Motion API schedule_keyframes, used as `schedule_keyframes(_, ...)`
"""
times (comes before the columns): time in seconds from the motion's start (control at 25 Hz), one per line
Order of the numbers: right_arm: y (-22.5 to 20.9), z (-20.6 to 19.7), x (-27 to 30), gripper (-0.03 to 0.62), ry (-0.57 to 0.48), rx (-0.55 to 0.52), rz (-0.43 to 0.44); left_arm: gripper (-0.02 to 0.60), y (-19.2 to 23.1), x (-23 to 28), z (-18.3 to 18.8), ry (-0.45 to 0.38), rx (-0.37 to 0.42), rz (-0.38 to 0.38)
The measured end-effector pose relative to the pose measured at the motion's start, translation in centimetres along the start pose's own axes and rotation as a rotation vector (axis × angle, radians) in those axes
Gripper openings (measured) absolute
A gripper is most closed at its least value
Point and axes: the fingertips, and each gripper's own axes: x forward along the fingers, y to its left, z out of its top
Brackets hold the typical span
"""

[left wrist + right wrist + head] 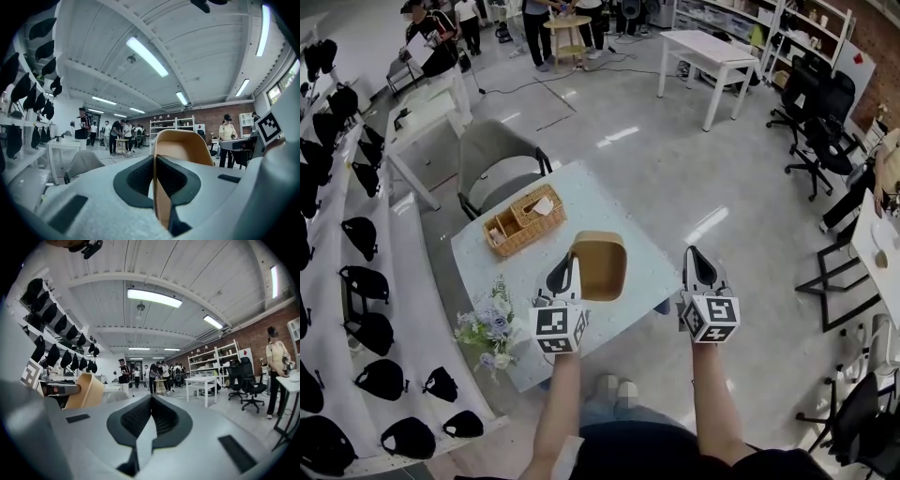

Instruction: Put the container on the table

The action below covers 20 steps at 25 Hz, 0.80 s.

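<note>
Over the bare near-right part of the table (602,204), clear of the basket (523,221) and flowers (492,328) toward its left edge, the container (602,267) hangs, seemingly lifted. The left tool (566,272) pinches its wall for carrying; the right tool (701,259) sits alongside, jaws together, empty.

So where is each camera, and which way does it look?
Head view: on the person's head, looking down at the table; both forearms, left gripper, right gripper show.
Left gripper view: rides the left gripper, looking along its jaws, shut on the container.
Right gripper view: rides the right gripper, looking along its shut, empty jaws.
Shared: all three show the container.
</note>
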Motion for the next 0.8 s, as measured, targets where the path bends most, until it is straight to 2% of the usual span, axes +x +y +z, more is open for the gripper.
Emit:
schedule_keyframes(0.2, 0.3, -0.5, 4.4, -0.002, 0.029, -0.012, 0.051, 0.017, 1.6, 4.5, -1.2, 0.057, -0.052, 0.022)
schedule_keyframes(0.36, 0.6, -2.5, 8.4, -0.002, 0.074, -0.018, 0.096, 0.017, 2.8, 8.7, -3.8, 0.141, -0.101, 0.03)
schedule_keyframes(0.52, 1.2, -6.0, 12.5, -0.002, 0.13, -0.022, 0.14, 0.017, 3.6, 12.8, -8.4, 0.246, -0.169, 0.034)
schedule_keyframes(0.8, 2.9, -13.8, 17.1, -0.002, 0.226, -0.023, 0.213, 0.017, 5.6, 17.5, -18.9, 0.433, -0.292, 0.086)
